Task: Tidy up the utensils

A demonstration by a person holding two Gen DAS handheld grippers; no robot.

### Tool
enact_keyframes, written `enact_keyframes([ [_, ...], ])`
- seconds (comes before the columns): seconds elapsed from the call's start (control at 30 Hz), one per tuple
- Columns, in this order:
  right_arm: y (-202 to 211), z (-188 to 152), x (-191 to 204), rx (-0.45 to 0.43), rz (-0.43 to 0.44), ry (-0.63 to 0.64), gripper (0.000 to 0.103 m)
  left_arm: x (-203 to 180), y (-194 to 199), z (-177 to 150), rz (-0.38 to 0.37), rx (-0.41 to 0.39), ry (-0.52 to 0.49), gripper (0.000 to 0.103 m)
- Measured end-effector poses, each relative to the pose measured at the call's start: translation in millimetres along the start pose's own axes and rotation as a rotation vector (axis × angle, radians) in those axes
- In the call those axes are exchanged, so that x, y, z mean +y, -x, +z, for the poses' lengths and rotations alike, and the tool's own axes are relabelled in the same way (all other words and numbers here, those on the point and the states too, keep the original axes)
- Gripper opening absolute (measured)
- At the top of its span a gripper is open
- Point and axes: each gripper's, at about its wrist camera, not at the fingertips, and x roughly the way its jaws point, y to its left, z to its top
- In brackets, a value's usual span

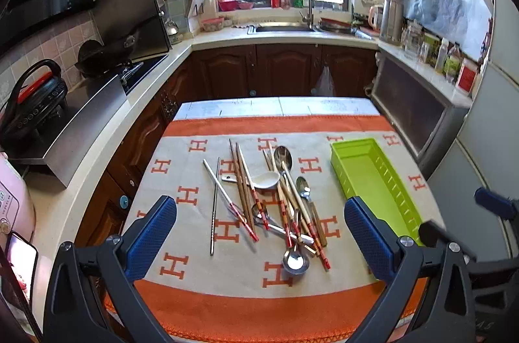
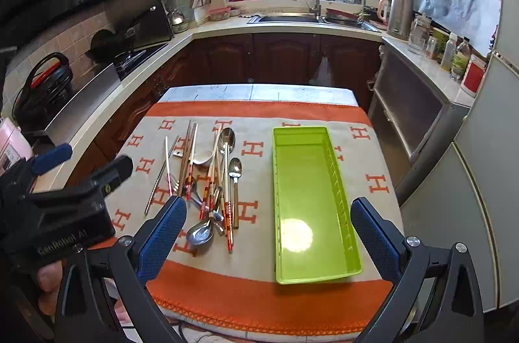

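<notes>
Left claw (image 1: 259, 229): spread wide, nothing between the blue pads, hanging above the near part of the utensil pile (image 1: 275, 203) without touching it. Right claw (image 2: 269, 232): likewise spread wide and empty, hanging over the near end of the green tray (image 2: 348, 232).

Utensil pile: lying loose on the patterned cloth (image 1: 181, 245), left of the tray and clear of it. Contents noted: metal chopsticks (image 1: 214, 206) at the left edge, one pair; wooden chopsticks with red-banded ends (image 1: 249, 200), several, crossing one another; white ceramic spoon (image 1: 267, 180) partly under the chopsticks; large metal spoon (image 1: 283, 155) at the far end, bowl up; smaller metal spoon (image 1: 302, 185) just right of it; metal spoon (image 1: 295, 262) at the near end, bowl toward the camera. Further pieces tangled beneath; exact count cannot be told.

Green tray: long, rectangular, slotted along the right wall, empty inside, lengthwise on the right half of the cloth.

Cloth: cream with orange letter pattern and orange borders, covering the small counter (image 2: 259, 91) in the middle of a kitchen.

In the right wrist view, a person's fingers (image 2: 48, 278) seen at the lower left, under the left tool's body.
</notes>
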Motion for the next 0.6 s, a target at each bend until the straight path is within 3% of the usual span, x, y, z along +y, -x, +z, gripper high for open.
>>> enact_keyframes([
  [0.13, 5, -6, 2, -0.009, -0.013, 0.038, 0.102, 7, 5, 6, -0.017, -0.027, 0.056, 0.102],
  [0.4, 29, -12, -1, -0.041, -0.028, 0.015, 0.102, -2, 18, 10, -0.012, -0.051, 0.020, 0.102],
  [0.6, 44, -13, -5, -0.056, -0.037, -0.003, 0.102, 1, 21, 11, -0.010, -0.055, 0.050, 0.102],
])
